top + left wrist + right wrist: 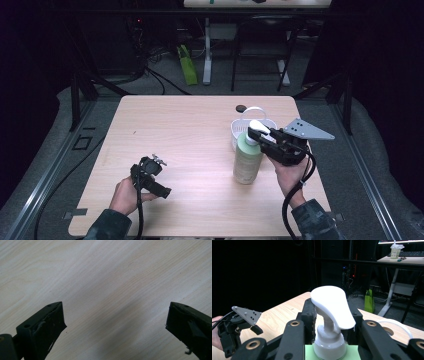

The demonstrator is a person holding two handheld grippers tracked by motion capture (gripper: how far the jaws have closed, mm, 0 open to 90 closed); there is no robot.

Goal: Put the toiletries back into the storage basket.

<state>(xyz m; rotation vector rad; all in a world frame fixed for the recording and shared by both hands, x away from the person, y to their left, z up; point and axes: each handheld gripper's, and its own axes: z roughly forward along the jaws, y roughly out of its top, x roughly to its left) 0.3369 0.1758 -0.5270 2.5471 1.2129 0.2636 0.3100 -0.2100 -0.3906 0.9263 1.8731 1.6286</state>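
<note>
Your right gripper (260,134) sits over the right half of the light wooden table (190,130), its two black jaws closed on the neck of a pale green pump bottle (247,160) just under the white pump head (257,126). In the right gripper view the jaws flank the white collar and stem on both sides, with the pump head (333,305) spreading above them and a strip of the bottle's (352,353) green shoulder visible below. The bottle stands upright on the table, right of centre and toward your side. Directly behind it, and partly hidden by it, is a small white basket (267,123) with a looped handle; whether the two touch cannot be told. A small dark round object (241,107) lies on the table beyond the basket, near the far edge. The grey three-cornered plate (307,130) on your right gripper points to the right. Your left gripper (150,172) is held in your left hand (127,195) low over the left near part of the table, well apart from the bottle. In the left gripper view its jaws stand wide apart over bare wood grain, with nothing between them.
</note>
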